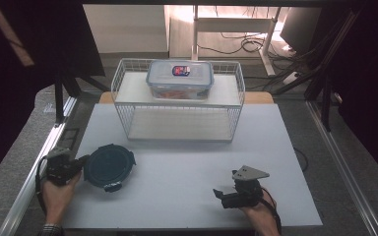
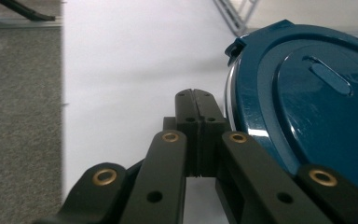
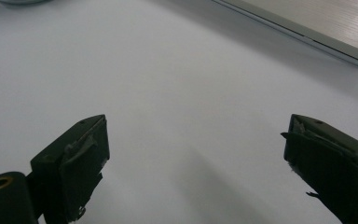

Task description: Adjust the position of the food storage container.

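Half the round container (image 2: 307, 107) cut off

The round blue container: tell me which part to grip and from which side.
Grip the round blue container at its rim, probably from its left, where the left gripper sits with fingers shut just beside it. It lies flat and wide, so its full width looks too broad to span; the latch tab jutting from the edge offers a narrower hold. Open the fingers first.
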Demonstrator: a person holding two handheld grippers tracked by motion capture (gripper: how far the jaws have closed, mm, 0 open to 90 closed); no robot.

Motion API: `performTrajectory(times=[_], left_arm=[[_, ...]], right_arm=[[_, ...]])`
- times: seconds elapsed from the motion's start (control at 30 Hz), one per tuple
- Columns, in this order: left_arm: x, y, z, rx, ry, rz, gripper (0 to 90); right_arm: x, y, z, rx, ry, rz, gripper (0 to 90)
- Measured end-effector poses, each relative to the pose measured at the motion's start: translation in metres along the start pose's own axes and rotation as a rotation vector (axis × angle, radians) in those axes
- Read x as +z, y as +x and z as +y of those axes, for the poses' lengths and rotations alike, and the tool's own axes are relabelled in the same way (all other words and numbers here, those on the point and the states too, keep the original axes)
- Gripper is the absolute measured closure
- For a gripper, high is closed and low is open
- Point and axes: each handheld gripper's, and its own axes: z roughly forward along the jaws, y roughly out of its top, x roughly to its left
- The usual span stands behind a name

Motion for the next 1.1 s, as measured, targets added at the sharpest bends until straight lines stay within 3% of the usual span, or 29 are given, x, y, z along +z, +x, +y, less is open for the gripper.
performTrajectory(times=[0.7,0.8,0.83,0.9,0.93,1.07,1.1], left_arm=[[0.042,-0.077,0.017,0.109,0.045,-0.138,90.0],[0.047,-0.087,0.019,0.134,0.051,-0.150,90.0],[0.048,-0.089,0.020,0.154,0.054,-0.134,90.0],[0.046,-0.089,0.022,0.168,0.044,-0.110,90.0],[0.041,-0.085,0.022,0.153,0.033,-0.088,90.0],[0.028,-0.072,0.014,0.086,0.041,-0.113,90.0],[0.025,-0.072,0.010,0.091,0.054,-0.117,90.0]], right_arm=[[0.004,0.002,-0.001,-0.009,0.024,0.002,6.6],[0.004,0.002,-0.001,-0.008,0.023,0.001,6.6],[0.004,0.002,-0.001,-0.008,0.023,0.000,6.6],[0.003,0.001,-0.001,-0.008,0.024,0.001,6.6],[0.003,0.001,-0.001,-0.009,0.025,0.000,6.6],[0.000,0.000,-0.002,-0.004,0.017,-0.004,6.6],[0.000,0.000,-0.002,-0.003,0.015,-0.004,6.6]])
